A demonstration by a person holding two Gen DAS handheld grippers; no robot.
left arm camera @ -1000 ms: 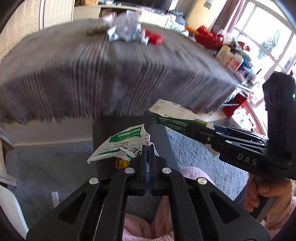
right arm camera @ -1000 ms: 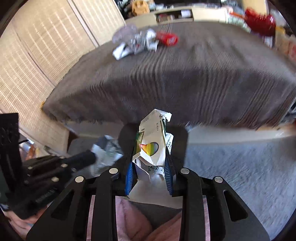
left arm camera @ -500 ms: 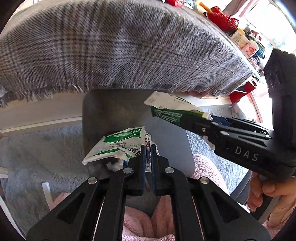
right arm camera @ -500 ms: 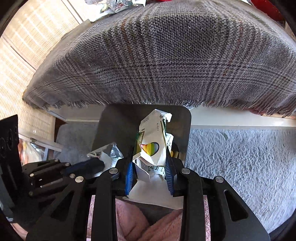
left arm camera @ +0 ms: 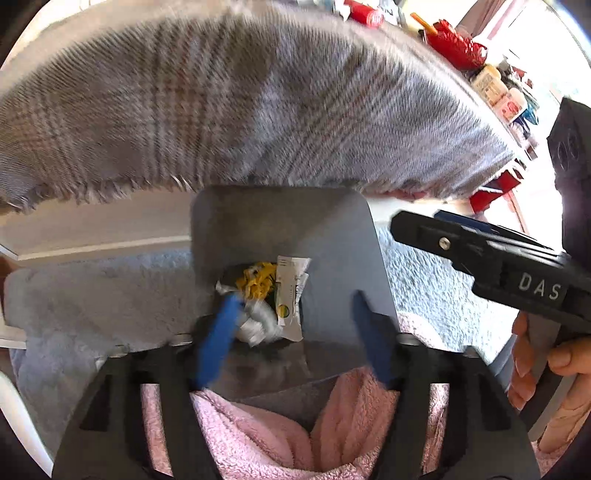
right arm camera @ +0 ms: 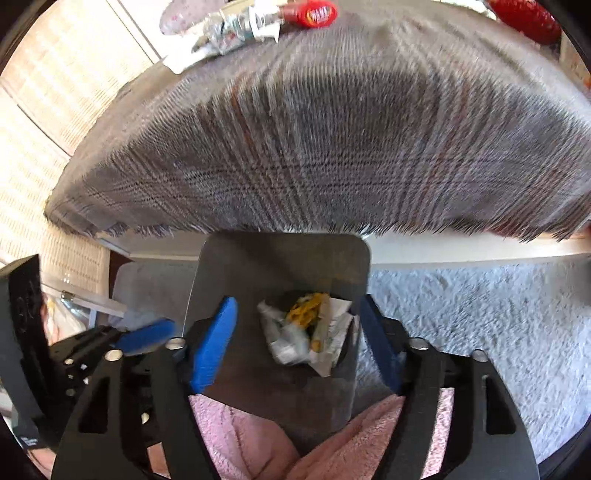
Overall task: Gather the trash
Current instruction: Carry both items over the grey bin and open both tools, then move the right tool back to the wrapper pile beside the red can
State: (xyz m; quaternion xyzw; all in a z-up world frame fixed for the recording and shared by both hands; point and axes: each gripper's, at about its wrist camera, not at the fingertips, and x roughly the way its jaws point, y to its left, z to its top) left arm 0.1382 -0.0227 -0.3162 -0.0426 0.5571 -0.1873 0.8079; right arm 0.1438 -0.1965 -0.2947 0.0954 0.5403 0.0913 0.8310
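Note:
A grey bin stands on the floor in front of the cloth-covered table; it also shows in the right wrist view. Crumpled wrappers, white, green and yellow, lie at its bottom, and show in the right wrist view too. My left gripper is open and empty above the bin. My right gripper is open and empty above the bin; it also shows at the right of the left wrist view. More trash lies at the table's far edge: silver wrappers and a red packet.
A grey shaggy rug covers the floor around the bin. Pink fleece clothing is right below both grippers. Red items and bottles crowd the table's far right. Woven blinds are on the left.
Both grippers opened and let go of their wrappers, which dropped into the bin. Both views have tilted further down towards the bin.

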